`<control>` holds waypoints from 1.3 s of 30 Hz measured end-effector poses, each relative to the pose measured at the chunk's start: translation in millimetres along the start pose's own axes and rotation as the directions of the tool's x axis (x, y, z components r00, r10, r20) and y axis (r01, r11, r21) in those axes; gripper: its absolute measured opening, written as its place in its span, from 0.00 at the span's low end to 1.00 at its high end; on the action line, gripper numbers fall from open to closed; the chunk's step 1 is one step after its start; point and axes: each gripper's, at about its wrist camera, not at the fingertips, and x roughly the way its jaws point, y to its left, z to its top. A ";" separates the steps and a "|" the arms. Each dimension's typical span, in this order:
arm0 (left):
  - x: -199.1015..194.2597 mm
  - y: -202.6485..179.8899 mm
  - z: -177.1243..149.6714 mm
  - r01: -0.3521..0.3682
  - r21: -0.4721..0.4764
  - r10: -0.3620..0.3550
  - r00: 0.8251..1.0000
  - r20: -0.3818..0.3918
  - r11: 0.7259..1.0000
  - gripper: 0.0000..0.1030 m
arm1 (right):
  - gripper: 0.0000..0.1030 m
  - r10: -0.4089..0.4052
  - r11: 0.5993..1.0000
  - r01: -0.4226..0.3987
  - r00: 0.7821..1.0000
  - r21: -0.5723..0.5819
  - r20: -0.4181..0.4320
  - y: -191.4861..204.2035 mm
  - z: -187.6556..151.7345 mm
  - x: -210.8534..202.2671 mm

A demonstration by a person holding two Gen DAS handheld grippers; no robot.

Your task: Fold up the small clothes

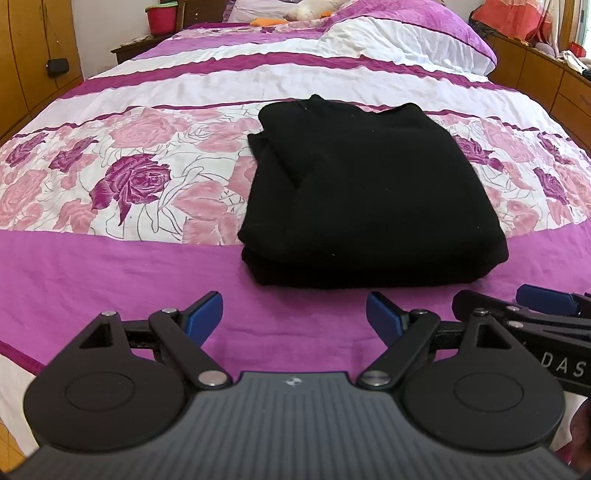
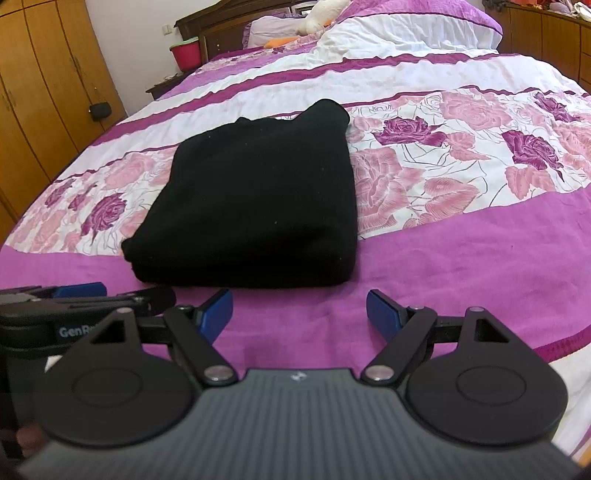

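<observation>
A black garment (image 1: 369,195) lies folded into a thick rectangle on the purple floral bedspread (image 1: 110,266); it also shows in the right wrist view (image 2: 255,199). My left gripper (image 1: 294,314) is open and empty, just short of the garment's near edge. My right gripper (image 2: 299,312) is open and empty, near the garment's near right corner. The right gripper also shows at the right edge of the left wrist view (image 1: 532,306), and the left gripper shows at the left edge of the right wrist view (image 2: 85,295).
Pillows (image 1: 413,33) and a white plush toy (image 1: 314,9) lie at the head of the bed. A red bucket (image 1: 162,16) stands on a nightstand at the far left. Wooden wardrobes (image 2: 40,85) line the left, wooden cabinets (image 1: 546,74) the right.
</observation>
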 end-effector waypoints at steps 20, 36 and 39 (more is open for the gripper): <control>4.4 -3.9 -2.2 -0.014 0.014 0.014 1.000 -0.010 1.000 0.85 | 0.79 0.008 1.000 -0.008 1.000 0.026 -0.010 -3.7 -2.6 3.1; 4.2 -4.7 -2.5 -0.013 0.023 0.014 1.000 -0.008 1.000 0.85 | 0.79 0.010 1.000 -0.010 1.000 0.029 -0.008 -3.6 -1.8 2.1; 4.1 -4.3 -2.3 -0.013 0.023 0.014 1.000 -0.009 1.000 0.85 | 0.79 0.011 1.000 -0.010 1.000 0.029 -0.008 -3.5 -1.8 1.8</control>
